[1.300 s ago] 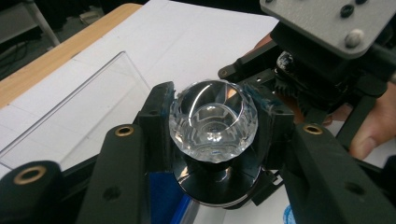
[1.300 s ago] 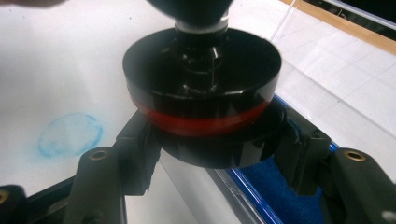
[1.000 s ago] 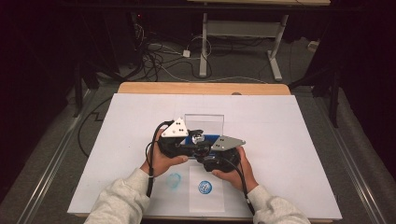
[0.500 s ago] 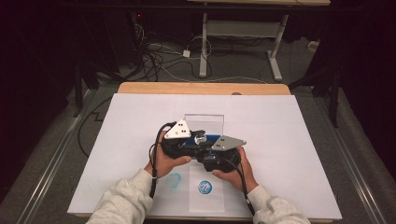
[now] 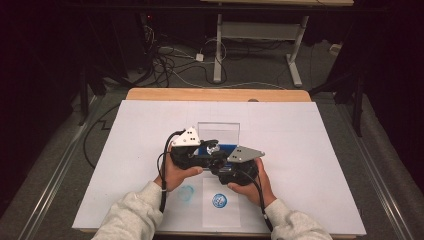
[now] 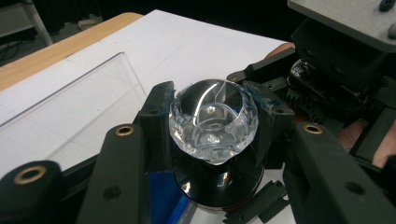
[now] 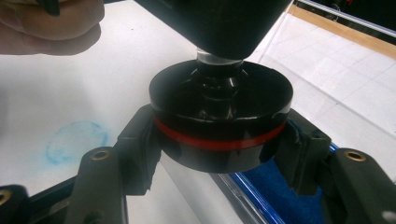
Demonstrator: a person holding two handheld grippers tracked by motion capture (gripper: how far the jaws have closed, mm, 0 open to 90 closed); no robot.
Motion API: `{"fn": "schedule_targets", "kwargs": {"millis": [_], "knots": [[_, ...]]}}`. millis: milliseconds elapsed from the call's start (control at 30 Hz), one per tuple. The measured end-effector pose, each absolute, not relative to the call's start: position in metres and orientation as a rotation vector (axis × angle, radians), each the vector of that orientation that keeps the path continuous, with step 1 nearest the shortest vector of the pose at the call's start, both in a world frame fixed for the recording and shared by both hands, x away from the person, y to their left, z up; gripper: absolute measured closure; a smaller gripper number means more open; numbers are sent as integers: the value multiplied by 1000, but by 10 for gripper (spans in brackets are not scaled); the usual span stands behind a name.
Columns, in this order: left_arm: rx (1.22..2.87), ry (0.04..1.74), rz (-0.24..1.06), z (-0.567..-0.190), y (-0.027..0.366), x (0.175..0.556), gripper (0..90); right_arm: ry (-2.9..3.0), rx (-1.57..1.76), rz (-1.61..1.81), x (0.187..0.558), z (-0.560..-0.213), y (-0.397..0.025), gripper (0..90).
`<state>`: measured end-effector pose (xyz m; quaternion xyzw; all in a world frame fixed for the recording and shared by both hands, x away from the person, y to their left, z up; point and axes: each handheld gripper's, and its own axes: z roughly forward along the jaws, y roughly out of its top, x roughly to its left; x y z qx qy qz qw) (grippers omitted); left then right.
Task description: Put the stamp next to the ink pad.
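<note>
A clear faceted knob (image 6: 212, 126) sits on top of a black round base (image 7: 219, 100) with a red band. My left gripper (image 6: 211, 109) is shut on the knob from both sides. My right gripper (image 7: 220, 154) is shut on the black base just below its red band. In the high view the left gripper (image 5: 209, 149) and the right gripper (image 5: 220, 161) meet at the table's middle, held close together over the white sheet (image 5: 310, 150). The knob's neck is partly hidden by the left gripper's body.
A clear plastic box (image 5: 218, 131) stands just behind the grippers, with a blue pad (image 7: 275, 189) beside it. Two blue round marks (image 5: 186, 192) (image 5: 219, 201) lie on the sheet near the front edge. The wooden table edge (image 5: 215, 94) runs along the back.
The left gripper rocked slightly to the right and came back. Both hands stay in almost the same place, still holding the knob and base.
</note>
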<state>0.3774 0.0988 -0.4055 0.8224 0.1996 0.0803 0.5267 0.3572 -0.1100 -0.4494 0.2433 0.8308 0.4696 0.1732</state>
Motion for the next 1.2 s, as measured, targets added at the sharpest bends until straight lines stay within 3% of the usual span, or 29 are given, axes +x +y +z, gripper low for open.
{"fn": "schedule_targets", "kwargs": {"millis": [633, 1200], "knots": [[1961, 469, 175, -405, 99, 376, 546, 2346, 639, 1295, 354, -446, -111, 389], [1995, 448, 265, -397, 94, 366, 546, 2331, 649, 1355, 353, -447, -112, 385]]}}
